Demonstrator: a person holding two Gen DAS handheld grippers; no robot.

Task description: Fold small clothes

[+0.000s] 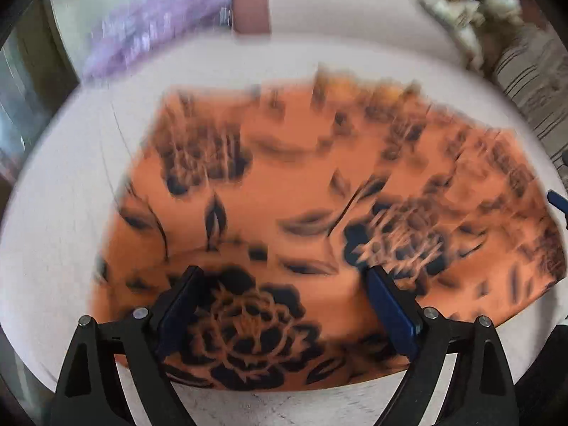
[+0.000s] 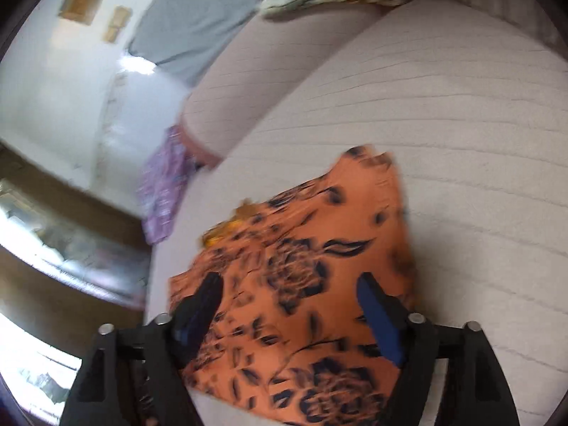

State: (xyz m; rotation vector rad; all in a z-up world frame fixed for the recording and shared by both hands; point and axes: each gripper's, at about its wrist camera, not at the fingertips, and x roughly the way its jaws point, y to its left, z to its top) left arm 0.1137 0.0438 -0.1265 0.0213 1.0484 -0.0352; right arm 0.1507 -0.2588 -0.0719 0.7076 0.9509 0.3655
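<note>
An orange garment with a dark floral print (image 1: pixel 301 191) lies folded and flat on the pale sofa seat (image 1: pixel 60 213). My left gripper (image 1: pixel 284 273) hovers over its near edge, jaws wide apart, with nothing pinched between them. In the right wrist view the same orange garment (image 2: pixel 312 255) is a rough rectangle on the seat. My right gripper (image 2: pixel 289 280) stands above it with its jaws spread and no cloth between the blue pads (image 2: pixel 381 323). A blue finger (image 1: pixel 557 200) of the right gripper shows at the right edge of the left wrist view.
A purple patterned cloth (image 1: pixel 156 25) lies at the sofa's far end, also seen as the purple cloth (image 2: pixel 161 184) hanging over the seat edge. A cream patterned cushion (image 1: pixel 472 3) sits at the back right. The sofa's backrest (image 2: pixel 248 81) runs behind the garment.
</note>
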